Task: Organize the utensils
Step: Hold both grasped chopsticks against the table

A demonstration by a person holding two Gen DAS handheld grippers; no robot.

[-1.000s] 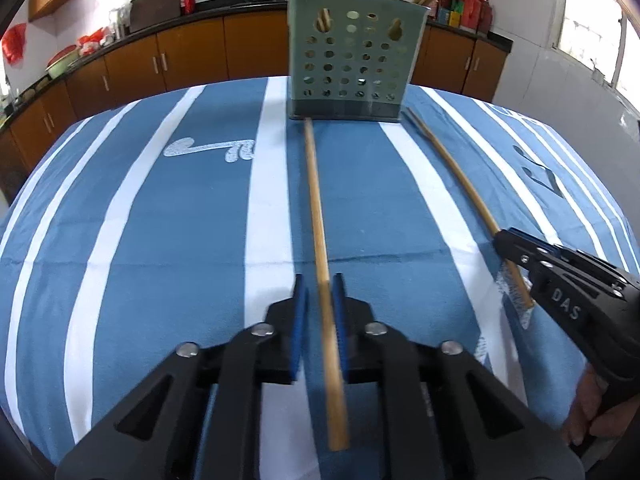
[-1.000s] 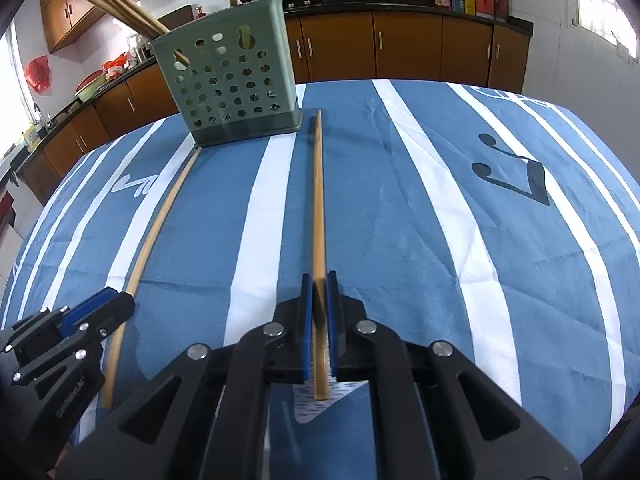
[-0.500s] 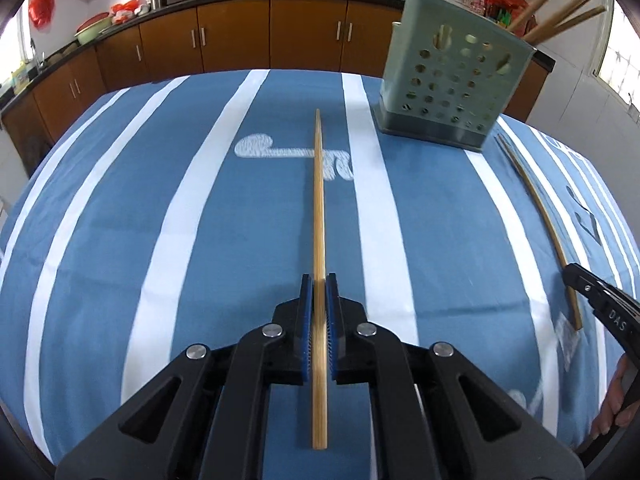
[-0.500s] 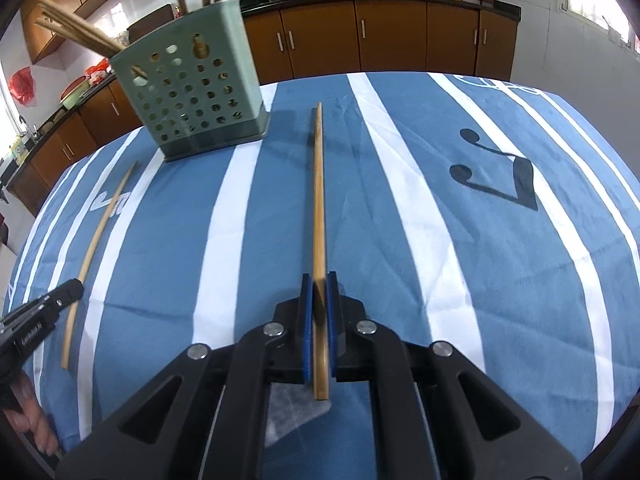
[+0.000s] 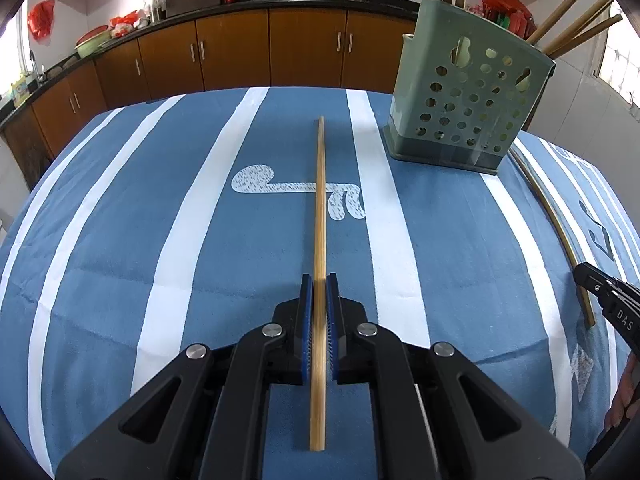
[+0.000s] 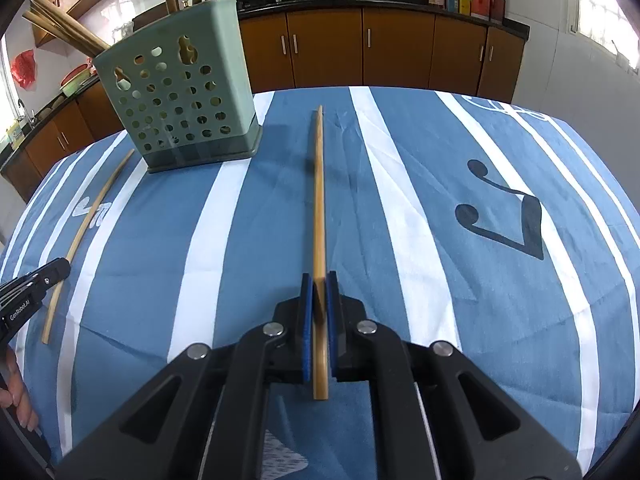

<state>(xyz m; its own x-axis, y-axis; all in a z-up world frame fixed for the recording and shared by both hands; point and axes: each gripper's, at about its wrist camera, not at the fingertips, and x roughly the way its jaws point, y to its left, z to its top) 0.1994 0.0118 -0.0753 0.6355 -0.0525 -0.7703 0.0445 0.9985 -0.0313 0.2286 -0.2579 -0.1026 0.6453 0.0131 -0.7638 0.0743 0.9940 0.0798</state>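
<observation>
My left gripper is shut on a long bamboo chopstick that points forward over the blue striped tablecloth. My right gripper is shut on a second chopstick, also pointing ahead. The green perforated utensil holder stands at the far right in the left wrist view and at the far left in the right wrist view, with several chopsticks sticking out of its top. Each view shows the other gripper at its edge: the right one, the left one, each with its chopstick.
The table wears a blue cloth with white stripes and music-note prints. Brown kitchen cabinets with pans and bottles on the counter run behind it. A hand shows at the lower left edge of the right wrist view.
Both grippers have swung with their chopsticks: the holder has slid from centre to the right in the left view and further left in the right view. The left pads closed onto their chopstick.
</observation>
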